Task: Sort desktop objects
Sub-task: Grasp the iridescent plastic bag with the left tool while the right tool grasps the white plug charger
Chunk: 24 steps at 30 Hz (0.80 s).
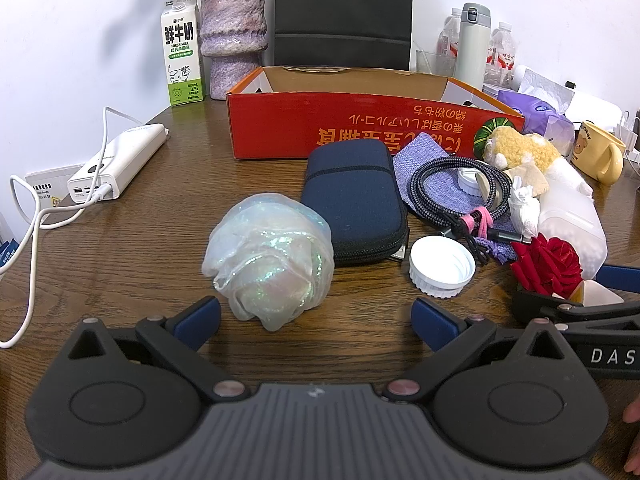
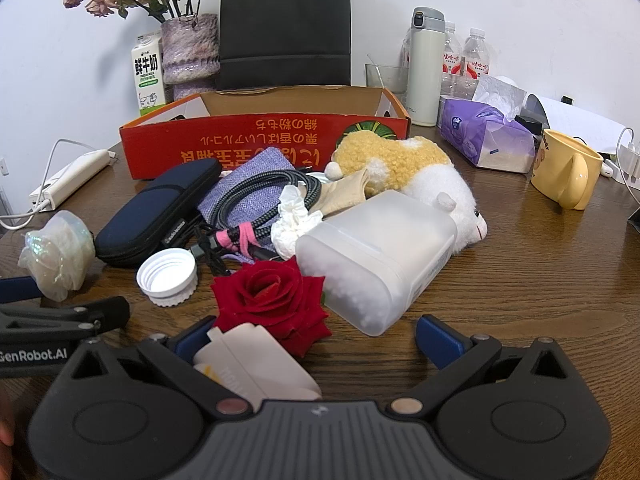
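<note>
the left gripper (image 1: 316, 322) hangs low over the wooden tabletop (image 1: 160, 264) with its blue-tipped jaws spread wide and nothing between them; just beyond it, in the centre of the left wrist view, sits a crumpled iridescent wrap (image 1: 270, 260), apart from both fingers. the right gripper (image 2: 316, 340) is also wide and gripping nothing, though a small white card box (image 2: 256, 364) lies just inside its left finger at the lower centre of the right wrist view, and a red rose (image 2: 270, 300) rests right above that. the clutter fills the middle of both views: a navy zip case (image 1: 354, 200), a white bottle cap (image 1: 442, 266), a coiled braided cable (image 1: 460, 192) on a purple cloth pouch (image 2: 252, 192), a frosted plastic container (image 2: 376, 256) lying on its side, and a yellow-and-white plush toy (image 2: 404, 164). behind them stands the open red cardboard box (image 2: 264, 140). a yellow mug (image 2: 566, 168) sits at the right.
</note>
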Tool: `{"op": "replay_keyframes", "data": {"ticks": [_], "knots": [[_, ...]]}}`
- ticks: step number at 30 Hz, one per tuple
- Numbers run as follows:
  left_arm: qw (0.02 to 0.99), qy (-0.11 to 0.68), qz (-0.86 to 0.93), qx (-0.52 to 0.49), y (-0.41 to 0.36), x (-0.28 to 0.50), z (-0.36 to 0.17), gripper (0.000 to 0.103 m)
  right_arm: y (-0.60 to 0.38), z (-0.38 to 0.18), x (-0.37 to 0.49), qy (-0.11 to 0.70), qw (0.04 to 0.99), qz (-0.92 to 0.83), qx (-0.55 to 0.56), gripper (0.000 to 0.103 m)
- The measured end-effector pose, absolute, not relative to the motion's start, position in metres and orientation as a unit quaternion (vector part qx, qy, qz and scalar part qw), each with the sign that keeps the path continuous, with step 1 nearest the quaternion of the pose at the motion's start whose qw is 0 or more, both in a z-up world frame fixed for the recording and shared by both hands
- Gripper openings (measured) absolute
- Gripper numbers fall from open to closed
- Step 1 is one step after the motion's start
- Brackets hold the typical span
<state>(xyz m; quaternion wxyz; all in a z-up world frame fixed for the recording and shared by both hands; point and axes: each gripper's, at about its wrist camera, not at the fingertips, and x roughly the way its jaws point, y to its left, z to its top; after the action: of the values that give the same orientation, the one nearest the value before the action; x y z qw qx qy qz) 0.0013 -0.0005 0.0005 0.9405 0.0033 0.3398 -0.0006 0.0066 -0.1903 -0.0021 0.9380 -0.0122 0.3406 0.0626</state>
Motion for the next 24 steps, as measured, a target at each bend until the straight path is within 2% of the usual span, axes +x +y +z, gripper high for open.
{"op": "replay_keyframes", "data": {"ticks": [19,24], "knots": [[0.941,0.340,-0.001,0.003,-0.002,0.001,0.001,0.103,-0.190,-0.001,0.007,0.341,0.938,0.063,-0.012,0.103],[0.955,0.297,0.011,0.014,0.007,-0.030,0.009,0.103,-0.195,0.006,0.002,0.364,0.928,0.082,-0.016,0.102]]}}
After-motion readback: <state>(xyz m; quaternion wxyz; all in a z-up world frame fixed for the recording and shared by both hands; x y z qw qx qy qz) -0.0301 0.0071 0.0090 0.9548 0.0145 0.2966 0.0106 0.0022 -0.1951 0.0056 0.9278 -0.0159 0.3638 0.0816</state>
